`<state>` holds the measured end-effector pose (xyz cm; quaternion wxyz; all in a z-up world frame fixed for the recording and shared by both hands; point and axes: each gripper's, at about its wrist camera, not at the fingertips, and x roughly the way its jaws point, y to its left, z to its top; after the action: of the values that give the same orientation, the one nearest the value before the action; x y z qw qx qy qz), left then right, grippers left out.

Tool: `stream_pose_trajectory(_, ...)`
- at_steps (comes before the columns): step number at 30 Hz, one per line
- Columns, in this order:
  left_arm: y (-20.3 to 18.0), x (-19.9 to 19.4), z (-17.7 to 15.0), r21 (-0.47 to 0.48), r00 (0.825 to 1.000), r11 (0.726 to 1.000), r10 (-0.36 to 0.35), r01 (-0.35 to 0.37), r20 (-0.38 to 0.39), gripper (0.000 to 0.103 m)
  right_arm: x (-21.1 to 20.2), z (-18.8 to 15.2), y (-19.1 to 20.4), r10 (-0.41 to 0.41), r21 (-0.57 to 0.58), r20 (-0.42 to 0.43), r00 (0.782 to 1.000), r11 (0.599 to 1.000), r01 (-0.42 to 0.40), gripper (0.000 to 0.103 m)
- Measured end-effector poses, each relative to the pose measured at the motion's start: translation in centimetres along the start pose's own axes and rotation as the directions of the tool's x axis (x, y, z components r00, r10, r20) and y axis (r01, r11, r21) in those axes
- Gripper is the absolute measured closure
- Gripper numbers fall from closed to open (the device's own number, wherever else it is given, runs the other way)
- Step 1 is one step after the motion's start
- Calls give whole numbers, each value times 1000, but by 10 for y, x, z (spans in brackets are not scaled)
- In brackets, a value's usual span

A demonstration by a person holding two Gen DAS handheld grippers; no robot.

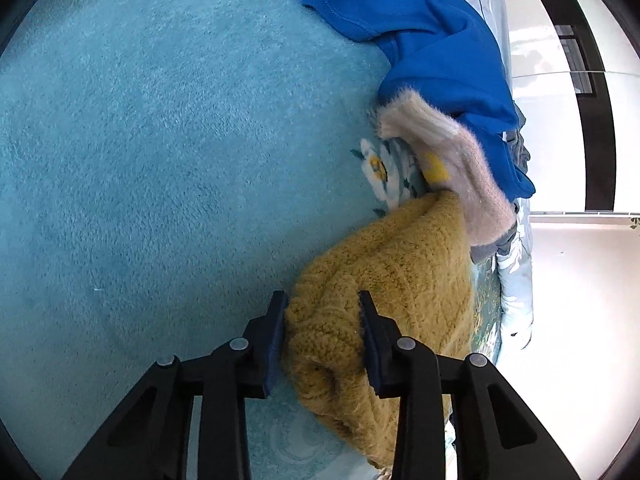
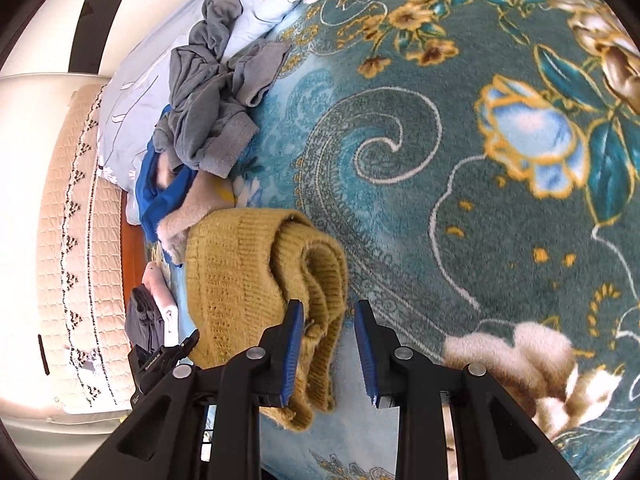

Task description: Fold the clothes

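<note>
Where the mustard sweater (image 1: pixel 384 280) lies bunched on the teal blanket (image 1: pixel 160 140), the left gripper (image 1: pixel 322 312) straddles a thick fold of it, fabric filling the gap and touching both blue pads; fingers grasping the knit. In the right wrist view, the right gripper (image 2: pixel 328 344) stands spread, its fingers released: the sweater (image 2: pixel 248 280) edge lies against the left finger (image 2: pixel 294 344) only, the other pad over bare floral blanket (image 2: pixel 480 160). Beyond the sweater, a pile: pink fuzzy garment (image 1: pixel 452 152), blue sweatshirt (image 1: pixel 420 32), grey clothes (image 2: pixel 208 92).
</note>
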<state>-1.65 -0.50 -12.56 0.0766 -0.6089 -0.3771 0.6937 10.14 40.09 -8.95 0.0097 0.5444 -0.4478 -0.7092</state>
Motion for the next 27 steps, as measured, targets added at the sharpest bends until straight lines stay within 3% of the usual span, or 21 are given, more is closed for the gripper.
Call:
stream_pose_trajectory(8, 15, -23, -16, -114, 996, 990, 84, -85, -10, 71, 21, -28, 8, 51, -11, -39, 998, 999, -52, 71)
stream_pose_trajectory(10, 23, -30, -21, -156, 994, 982, 108, -109, -14, 71, 27, -35, 8, 70, -2, -46, 996, 998, -70, 41)
stream_pose_trajectory(17, 48, -47, -35, -298, 990, 945, 139, -135, -8, 72, 58, -49, 8, 147, 36, -73, 986, 989, -145, 38)
stream_pose_trajectory(24, 53, -51, -36, -321, 990, 937, 144, -137, -2, 71, 90, -49, 20, 132, 72, -91, 987, 989, -125, 37)
stream_pose_trajectory(27, 51, -49, -33, -310, 986, 936, 167, -163, -13, 63, 99, -52, 21, 137, 90, -101, 985, 988, -128, 36)
